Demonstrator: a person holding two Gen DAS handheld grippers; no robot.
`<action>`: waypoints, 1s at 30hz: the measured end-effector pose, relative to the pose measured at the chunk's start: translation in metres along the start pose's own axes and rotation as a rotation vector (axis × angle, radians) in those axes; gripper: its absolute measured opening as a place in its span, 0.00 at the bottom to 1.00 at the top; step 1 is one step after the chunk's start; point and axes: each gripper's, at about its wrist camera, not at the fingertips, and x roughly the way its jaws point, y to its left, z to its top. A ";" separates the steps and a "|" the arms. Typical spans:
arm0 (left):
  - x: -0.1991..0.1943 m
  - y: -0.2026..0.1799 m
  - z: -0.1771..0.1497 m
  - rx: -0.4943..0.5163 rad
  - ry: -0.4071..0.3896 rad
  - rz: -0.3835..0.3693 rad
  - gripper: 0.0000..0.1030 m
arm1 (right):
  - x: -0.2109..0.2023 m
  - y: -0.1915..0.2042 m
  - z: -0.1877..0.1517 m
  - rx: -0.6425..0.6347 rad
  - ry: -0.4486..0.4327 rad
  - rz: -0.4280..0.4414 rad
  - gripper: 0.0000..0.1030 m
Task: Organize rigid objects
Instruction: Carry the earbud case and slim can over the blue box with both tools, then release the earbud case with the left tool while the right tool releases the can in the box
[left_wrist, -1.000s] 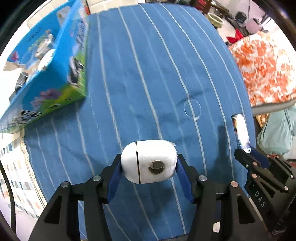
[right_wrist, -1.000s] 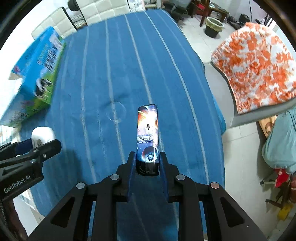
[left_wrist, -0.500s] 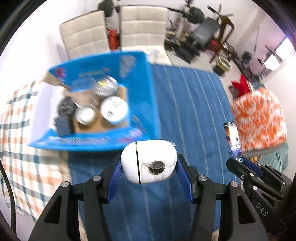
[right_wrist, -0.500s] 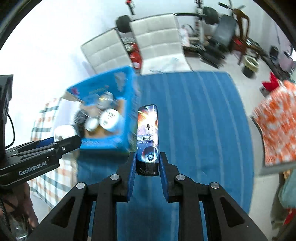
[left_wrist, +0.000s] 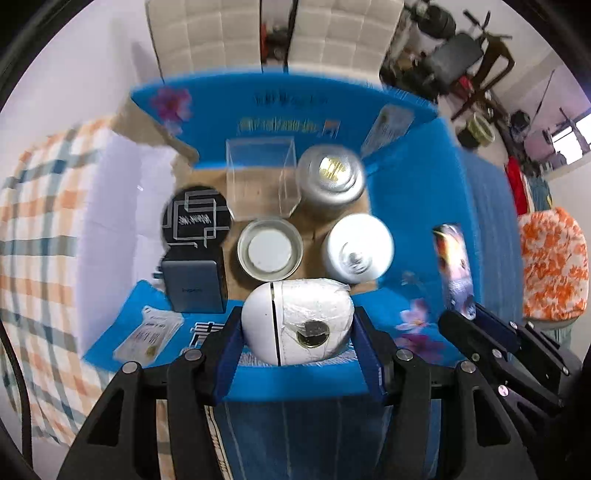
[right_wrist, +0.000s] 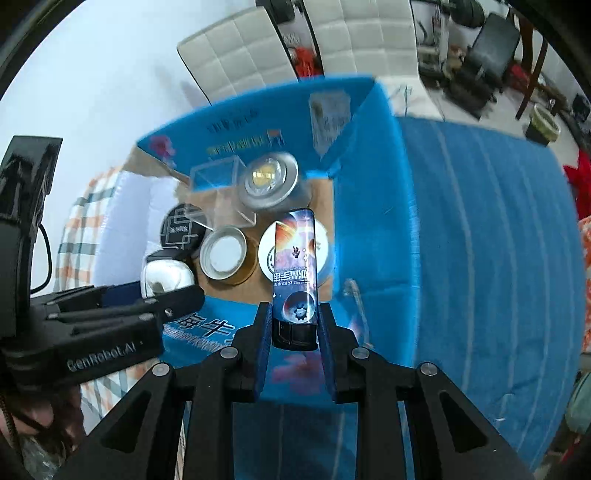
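You hold both grippers over the open blue box (left_wrist: 406, 122), which sits on a blue striped tablecloth (right_wrist: 480, 240) at the far left end of the table. Your left gripper (left_wrist: 297, 328) is clamped on a white egg-shaped case (left_wrist: 295, 321), its 2 blue pads pressing the case's left and right sides; a dark seam runs down the case and a round dark patch faces the camera. The case hangs above the near wall of the box. Your right gripper (right_wrist: 294, 328) is closed tight on the dark base of a slim lighter with a space print (right_wrist: 294, 258), which stands upright out of the jaws and, from the right wrist view, overlaps the right part of the box's inside. In the left wrist view that lighter (left_wrist: 453, 269) shows to the right of the case, above the box's right wall.

Inside the box, on its brown cardboard floor, stand a clear plastic cube (left_wrist: 260, 177) at the far side, a silver can with a gold centre (left_wrist: 330, 177) to its right, a white round-topped container (left_wrist: 356, 251) nearer, a metal tin with a white lid (left_wrist: 269, 253) in the middle, a black round lid with a line pattern (left_wrist: 195, 221) at left, and a grey power adapter (left_wrist: 194, 288) near left. The picture is blurred at the box's edges. 2 white padded chairs (left_wrist: 347, 33) stand beyond the table, and a checked cloth (left_wrist: 40, 221) lies left of the box.
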 end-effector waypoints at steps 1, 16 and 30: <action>0.010 0.005 0.002 -0.003 0.019 -0.005 0.52 | 0.007 -0.002 0.002 0.005 0.009 -0.007 0.25; 0.071 0.029 0.006 0.000 0.148 -0.036 0.52 | 0.080 0.011 0.010 0.029 0.158 -0.085 0.25; 0.079 0.023 0.011 -0.004 0.174 -0.010 0.52 | 0.088 0.009 0.013 0.062 0.195 -0.096 0.28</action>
